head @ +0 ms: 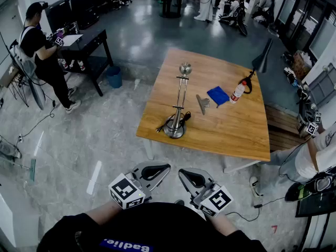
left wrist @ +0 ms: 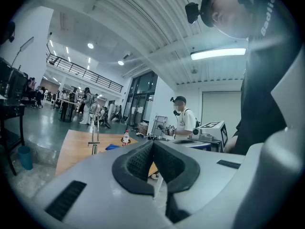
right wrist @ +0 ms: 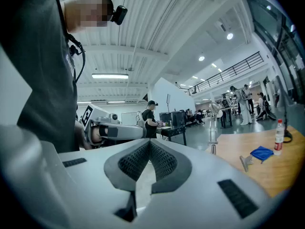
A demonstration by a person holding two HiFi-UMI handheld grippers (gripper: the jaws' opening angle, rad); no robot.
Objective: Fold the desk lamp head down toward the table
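- Left gripper [left wrist: 153,146]: jaws fully together, pads meeting, nothing between them.
- Right gripper [right wrist: 149,145]: jaws likewise pressed together and empty.
- Head view: both grippers sit side by side at 6 o'clock of the frame, close to the person's body and over the floor [head: 79,140]. They are well apart from the tabletop [head: 226,127] and both point level.
- Lamp [head: 178,101] stands on the tabletop at 12 o'clock from the grippers, near the tabletop's 8 o'clock corner.
- Lamp's round base rests flat, its thin stem is upright, and its head [head: 185,68] is at the top of the stem, not folded down.
- Neither gripper touches the lamp.
- Black cord [head: 164,126] lies at the lamp base, running off toward 9 o'clock.
- Grey metal piece [head: 202,104] lies at 2 o'clock from the lamp base; I cannot tell what it is.
- Blue cloth [head: 218,95] lies just beside the grey piece, at its 2 o'clock.
- Bottle [head: 237,92], with a red cap, is at 3 o'clock from the cloth.
- A person [head: 44,62] stands at 10 o'clock of the frame by a black desk [head: 89,49].
- Another person's arm [head: 315,156] shows at 4 o'clock.
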